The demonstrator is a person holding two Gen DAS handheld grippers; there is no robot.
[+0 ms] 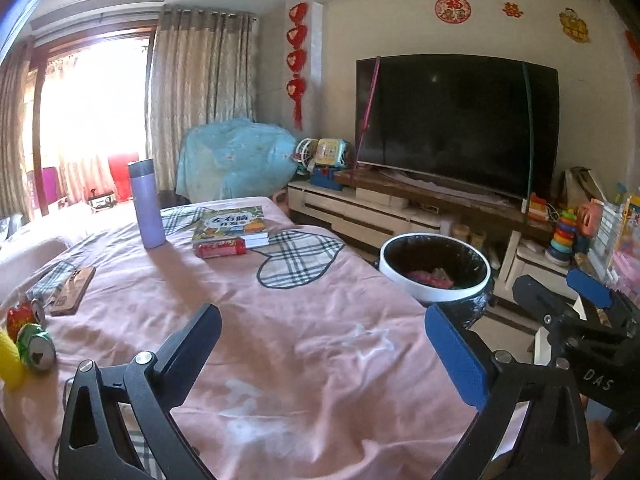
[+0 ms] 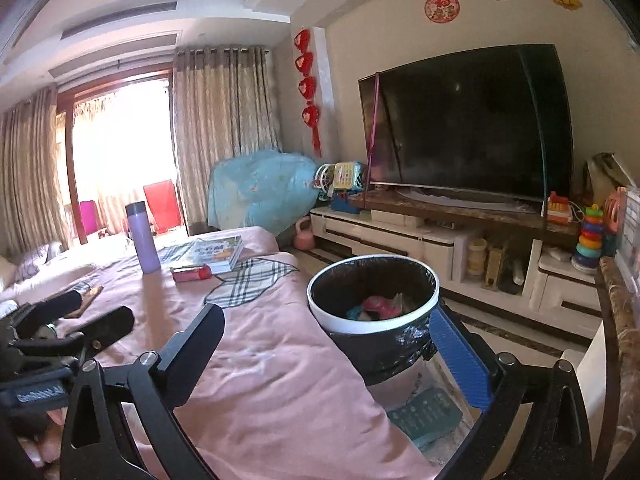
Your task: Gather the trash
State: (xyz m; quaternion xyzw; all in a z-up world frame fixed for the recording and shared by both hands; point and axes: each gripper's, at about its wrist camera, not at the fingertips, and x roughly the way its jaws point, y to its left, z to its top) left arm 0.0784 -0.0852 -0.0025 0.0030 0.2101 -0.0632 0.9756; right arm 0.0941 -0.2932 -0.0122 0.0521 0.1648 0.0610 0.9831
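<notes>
Pink tablecloth (image 1: 304,344) with plaid hearts, lilac flask (image 1: 146,204), white-rimmed black bin (image 1: 434,268).

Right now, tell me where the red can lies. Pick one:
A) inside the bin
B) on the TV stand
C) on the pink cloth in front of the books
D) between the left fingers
C: the red can lies on its side on the pink cloth, right in front of the stacked books, away from the bin.

I'm in a home living rm: big TV (image 1: 456,120) on a low cabinet (image 1: 360,216), curtains (image 1: 200,92), kids' toys (image 1: 564,236), red wall decorations (image 1: 297,60).
</notes>
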